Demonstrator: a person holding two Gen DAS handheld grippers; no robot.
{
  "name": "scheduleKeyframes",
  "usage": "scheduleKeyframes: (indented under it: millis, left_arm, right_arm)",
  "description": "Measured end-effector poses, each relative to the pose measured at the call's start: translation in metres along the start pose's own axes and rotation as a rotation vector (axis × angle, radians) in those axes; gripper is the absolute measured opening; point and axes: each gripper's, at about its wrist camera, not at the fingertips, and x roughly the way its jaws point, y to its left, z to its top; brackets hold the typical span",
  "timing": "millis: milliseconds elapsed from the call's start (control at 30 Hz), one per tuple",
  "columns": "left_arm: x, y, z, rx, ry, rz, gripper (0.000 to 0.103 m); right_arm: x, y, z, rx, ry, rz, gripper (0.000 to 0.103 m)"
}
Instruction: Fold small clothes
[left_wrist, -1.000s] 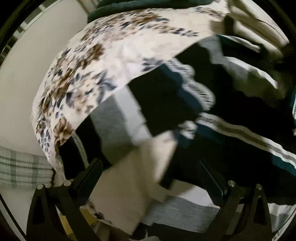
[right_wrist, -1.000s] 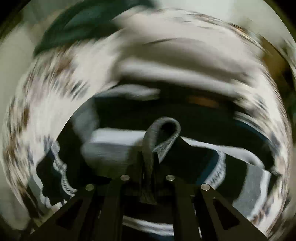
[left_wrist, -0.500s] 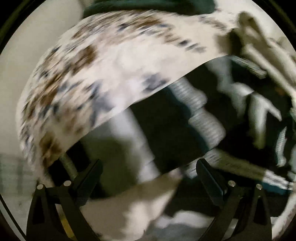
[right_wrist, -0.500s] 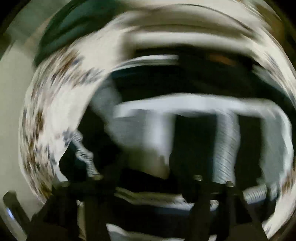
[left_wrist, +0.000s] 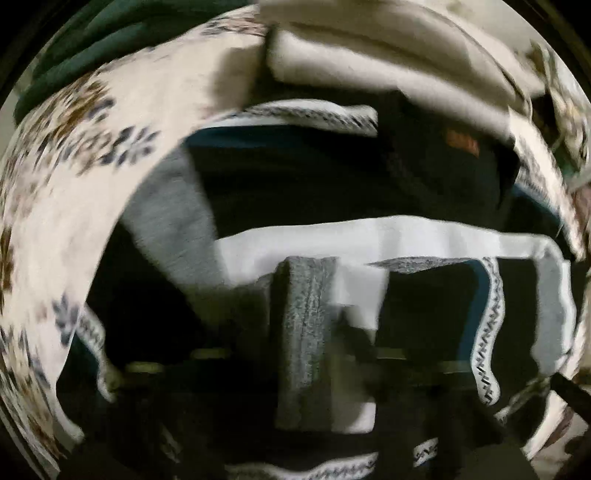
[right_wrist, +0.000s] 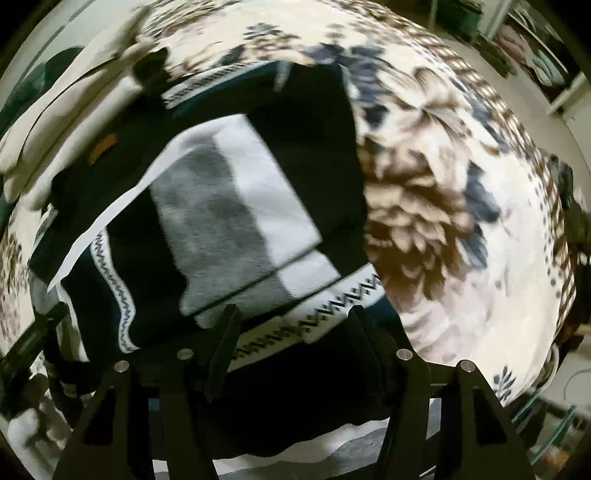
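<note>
Folding a dark, grey-and-white panelled knit garment (right_wrist: 236, 206) spread on a floral bedcover (right_wrist: 443, 206); left gripper (left_wrist: 306, 354) just clenched on its grey fold, close ahead; right gripper (right_wrist: 291, 325) released, jaws apart above the patterned hem; next, carrying that fold across.

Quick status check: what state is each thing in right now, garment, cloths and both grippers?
Dark knit sweater with grey and white blocks: partly folded, lying on the floral cloth.
Floral-printed white cloth: spread flat under the sweater.
Cream folded fabric stack: folded, beside the sweater.
Left hand-held gripper: shut on a grey fold of the sweater, jaws just closed.
Right hand-held gripper: open, nothing between the jaws.
</note>
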Motion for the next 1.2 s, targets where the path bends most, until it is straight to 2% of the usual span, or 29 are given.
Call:
scheduleKeyframes:
  millis: [133,233,367,433,567,633,700,733,767,833,900,933,967,1000,1033,1133,1200]
  left_arm:
    - [-0.028,0.001,0.001,-0.008,-0.099,-0.004,0.006]
    - [-0.069,0.024,0.003,-0.089,-0.173,-0.029,0.006]
    - [-0.094,0.054,0.014,-0.154,-0.242,0.009,0.006]
    - [-0.091,0.067,0.020,-0.176,-0.245,0.033,0.006]
    - [-0.052,0.083,0.022,-0.185,-0.163,0.067,0.007]
    - [-0.046,0.080,0.016,-0.185,-0.152,0.085,0.011]
    - [-0.043,0.079,0.011,-0.177,-0.146,0.106,0.016]
    - [-0.044,0.079,0.009,-0.179,-0.149,0.120,0.027]
    - [-0.045,0.079,0.006,-0.179,-0.149,0.138,0.050]
    - [-0.046,0.082,0.001,-0.185,-0.153,0.137,0.080]
    - [-0.053,0.090,-0.005,-0.219,-0.182,0.118,0.085]
    - [-0.058,0.097,-0.008,-0.242,-0.183,0.107,0.087]
    - [-0.061,0.103,-0.011,-0.265,-0.179,0.094,0.089]
    - [-0.066,0.110,-0.016,-0.288,-0.178,0.077,0.089]
    - [-0.072,0.119,-0.023,-0.314,-0.182,0.061,0.089]
    - [-0.093,0.152,-0.065,-0.416,-0.173,0.038,0.089]
    - [-0.106,0.182,-0.111,-0.525,-0.134,0.029,0.089]
  right_arm:
    - [0.011,-0.008,-0.013,0.028,0.008,0.012,0.062]
    - [0.017,-0.008,-0.024,0.017,0.000,-0.010,0.062]
    - [0.029,-0.021,-0.028,0.013,0.002,-0.034,0.062]
    - [0.035,-0.019,-0.031,0.004,-0.004,-0.050,0.062]
    - [0.042,-0.019,-0.029,-0.015,-0.023,-0.100,0.062]
    - [0.043,-0.021,-0.029,-0.004,-0.018,-0.109,0.062]
    - [0.043,-0.021,-0.028,-0.001,-0.015,-0.109,0.062]
    - [0.041,-0.020,-0.027,-0.005,-0.016,-0.112,0.062]
    - [0.038,-0.019,-0.029,-0.012,-0.018,-0.116,0.062]
    - [0.031,-0.015,-0.026,-0.022,-0.022,-0.121,0.062]
    - [0.022,-0.011,-0.027,-0.036,-0.027,-0.120,0.065]
    - [0.017,-0.007,-0.030,-0.043,-0.027,-0.119,0.070]
    - [0.012,0.000,-0.030,-0.050,-0.025,-0.110,0.079]
    - [0.008,0.009,-0.030,-0.060,-0.021,-0.097,0.083]
    - [0.004,0.019,-0.032,-0.070,-0.019,-0.093,0.083]
    - [0.002,0.064,-0.038,-0.125,0.006,-0.077,0.083]
    - [-0.001,0.093,-0.051,-0.187,0.037,-0.055,0.083]
